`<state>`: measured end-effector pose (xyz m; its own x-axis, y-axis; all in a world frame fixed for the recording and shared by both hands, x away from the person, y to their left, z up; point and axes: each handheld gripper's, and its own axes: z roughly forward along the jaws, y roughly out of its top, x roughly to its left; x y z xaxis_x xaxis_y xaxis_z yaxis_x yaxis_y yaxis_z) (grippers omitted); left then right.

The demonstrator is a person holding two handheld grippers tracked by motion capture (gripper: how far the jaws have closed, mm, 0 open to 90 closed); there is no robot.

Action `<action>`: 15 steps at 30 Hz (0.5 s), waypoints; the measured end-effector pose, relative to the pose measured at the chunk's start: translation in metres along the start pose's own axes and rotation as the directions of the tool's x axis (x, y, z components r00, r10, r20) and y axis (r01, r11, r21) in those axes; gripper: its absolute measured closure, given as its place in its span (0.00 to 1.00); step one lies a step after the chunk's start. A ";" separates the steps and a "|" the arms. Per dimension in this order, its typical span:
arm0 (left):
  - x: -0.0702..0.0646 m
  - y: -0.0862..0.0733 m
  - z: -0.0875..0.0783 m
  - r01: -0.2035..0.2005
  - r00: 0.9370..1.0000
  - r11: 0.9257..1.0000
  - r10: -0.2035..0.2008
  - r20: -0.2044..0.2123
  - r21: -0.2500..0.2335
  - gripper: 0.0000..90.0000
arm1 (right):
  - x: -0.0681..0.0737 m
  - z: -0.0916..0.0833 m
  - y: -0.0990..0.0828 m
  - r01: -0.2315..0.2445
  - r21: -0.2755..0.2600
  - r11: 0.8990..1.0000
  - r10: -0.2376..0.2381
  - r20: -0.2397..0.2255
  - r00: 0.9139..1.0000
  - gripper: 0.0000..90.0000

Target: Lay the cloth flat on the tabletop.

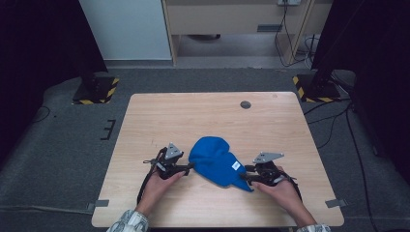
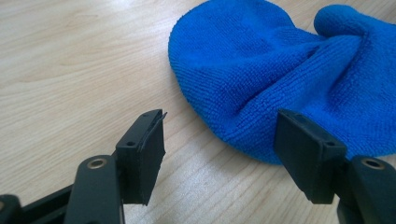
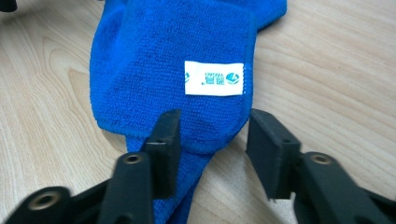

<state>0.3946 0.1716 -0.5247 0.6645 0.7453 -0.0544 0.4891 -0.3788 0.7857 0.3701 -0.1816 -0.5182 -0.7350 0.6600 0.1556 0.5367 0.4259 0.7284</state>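
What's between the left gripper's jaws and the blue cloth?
Nothing but bare table. In the left gripper view the left gripper stands open, the blue cloth just beyond its pads; one pad overlaps the cloth's edge.

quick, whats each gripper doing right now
left gripper: open, holding nothing, its jaws at the edge of the blue cloth.
right gripper: open, jaws either side of the cloth's corner, not clamped.

The worktop [image 1: 212, 113] is of light wood, with a small dark round hole [image 1: 245, 104] near its far edge. It stands on grey carpet [image 1: 63, 145]. Two black stands with yellow-black striped bases [image 1: 96, 91] are beside the far corners. Behind, cables [image 1: 285, 43] hang near pale furniture [image 1: 232, 19].
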 end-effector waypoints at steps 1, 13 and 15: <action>0.000 0.000 0.000 0.000 1.000 1.000 0.000 0.000 0.000 0.37 | 0.000 0.000 0.000 0.000 0.000 1.000 0.000 0.000 1.000 0.66; -0.001 0.005 0.005 -0.013 1.000 1.000 0.012 0.028 0.024 0.65 | 0.009 -0.007 0.007 0.056 -0.076 0.996 -0.058 -0.024 0.998 0.99; -0.002 0.010 0.007 -0.023 0.999 0.999 0.022 0.031 0.023 0.76 | 0.010 -0.009 0.009 0.051 -0.107 0.993 -0.055 -0.035 0.998 0.99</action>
<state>0.4024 0.1626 -0.5213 0.6923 0.7195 -0.0555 0.4862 -0.4082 0.7726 0.3636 -0.1764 -0.5037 -0.7775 0.6135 0.1386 0.4513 0.3906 0.8023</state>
